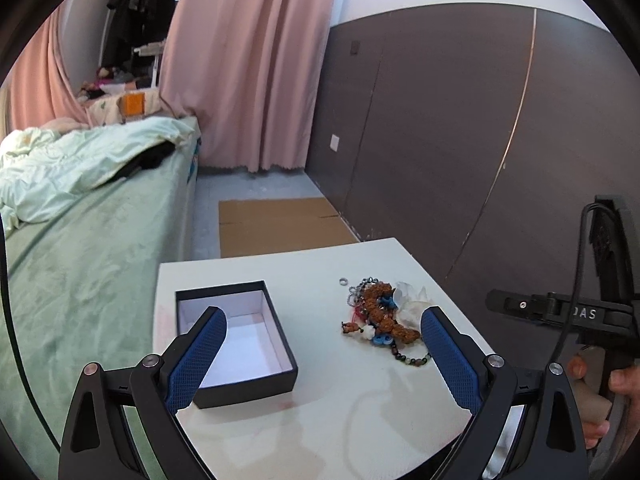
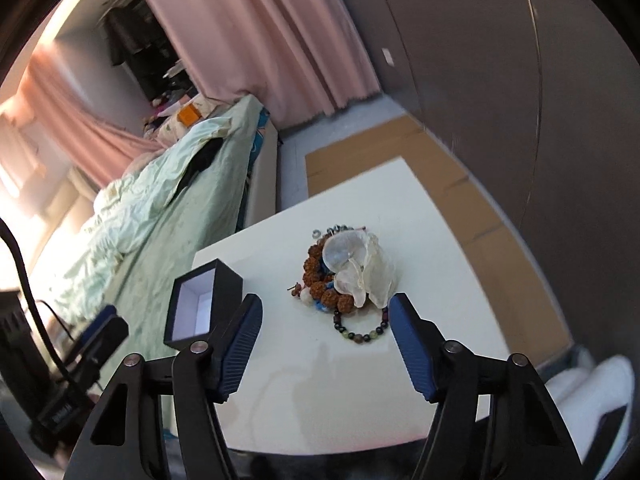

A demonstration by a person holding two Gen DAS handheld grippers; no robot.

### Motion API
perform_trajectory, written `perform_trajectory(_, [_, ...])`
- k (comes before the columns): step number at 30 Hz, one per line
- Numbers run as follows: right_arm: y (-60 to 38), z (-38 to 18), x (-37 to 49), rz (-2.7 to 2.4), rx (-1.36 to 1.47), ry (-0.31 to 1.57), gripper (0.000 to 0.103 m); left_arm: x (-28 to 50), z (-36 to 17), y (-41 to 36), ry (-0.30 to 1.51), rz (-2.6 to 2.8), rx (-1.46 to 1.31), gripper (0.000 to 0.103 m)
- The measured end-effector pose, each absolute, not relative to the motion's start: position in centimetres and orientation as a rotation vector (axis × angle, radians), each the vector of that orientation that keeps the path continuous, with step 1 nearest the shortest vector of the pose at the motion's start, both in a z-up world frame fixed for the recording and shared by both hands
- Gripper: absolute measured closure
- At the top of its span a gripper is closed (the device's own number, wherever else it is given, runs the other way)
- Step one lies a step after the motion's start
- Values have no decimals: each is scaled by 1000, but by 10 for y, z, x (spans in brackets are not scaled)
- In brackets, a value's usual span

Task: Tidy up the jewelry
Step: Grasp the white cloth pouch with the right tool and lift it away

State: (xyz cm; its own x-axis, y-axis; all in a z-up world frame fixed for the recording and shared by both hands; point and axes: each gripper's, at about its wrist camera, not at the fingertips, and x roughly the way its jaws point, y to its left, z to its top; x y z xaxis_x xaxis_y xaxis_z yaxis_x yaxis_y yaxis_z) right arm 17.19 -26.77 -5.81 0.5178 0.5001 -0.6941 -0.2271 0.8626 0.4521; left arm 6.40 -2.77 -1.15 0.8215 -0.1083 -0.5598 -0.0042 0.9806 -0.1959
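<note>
I hold a gripper in each hand over a small white table [image 1: 360, 392], with a bed [image 1: 80, 280] along its left side and a dark wall panel [image 1: 440, 140] to the right. My left gripper [image 1: 324, 344] has its blue-padded jaws spread wide with nothing between them; through the gap I see bare tabletop. Its left finger [image 1: 196, 360] shows in front of the open black box [image 1: 240, 390], which sits on the left half of the table with its white lining empty. My right gripper [image 2: 326, 340] is also parted, a little less than fully, and grips nothing; it hangs above the near edge of the table and points down at the jewelry pile [image 2: 344, 276].

The pile lies on the right half of the table, well apart from the box. In it I can make out a bracelet of knobbly brown seed beads [image 1: 384, 312], translucent shell pieces [image 2: 360, 268] lying on top, small blue bits, a thin strand of dark and green beads [image 2: 360, 334] curling toward me at the near side, and a small metal ring [image 1: 343, 281] just beyond the far left of the heap. My right hand [image 1: 600, 392] on its gripper's handle shows at the right edge of the left view. A flattened cardboard sheet [image 1: 280, 224] lies on the floor beyond the table, in front of a pink curtain [image 1: 248, 60].
</note>
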Motion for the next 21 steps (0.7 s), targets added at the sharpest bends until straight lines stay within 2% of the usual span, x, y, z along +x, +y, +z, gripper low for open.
perform_trajectory(2, [-269, -67, 181, 451, 367, 964, 39, 72, -15, -28, 620, -65, -198, 5])
perform_trajectory(4, [-270, -76, 191, 458, 407, 995, 46, 78, -19, -29, 631, -69, -196, 5])
perform_trajectory(11, [-262, -104, 222, 413, 438, 1093, 48, 99, -29, -28, 663, -81, -228, 5])
perform_trajectory(16, [-249, -125, 243, 362, 403, 1157, 49, 117, -35, -28, 687, -87, -248, 11])
perform_trajectory(17, [-247, -127, 245, 361, 400, 1164, 52, 120, -37, -29, 693, -89, -252, 12])
perform_trajectory(18, [-244, -131, 248, 357, 393, 1174, 64, 124, -38, -29, 698, -93, -255, 13])
perform_trajectory(19, [-243, -135, 251, 349, 387, 1186, 81, 128, -40, -30, 707, -100, -257, 14])
perform_trajectory(20, [-244, -138, 255, 345, 388, 1197, 94, 130, -41, -31, 711, -105, -257, 14])
perform_trajectory(21, [-246, -141, 256, 339, 401, 1204, 98, 133, -42, -33, 715, -110, -256, 15])
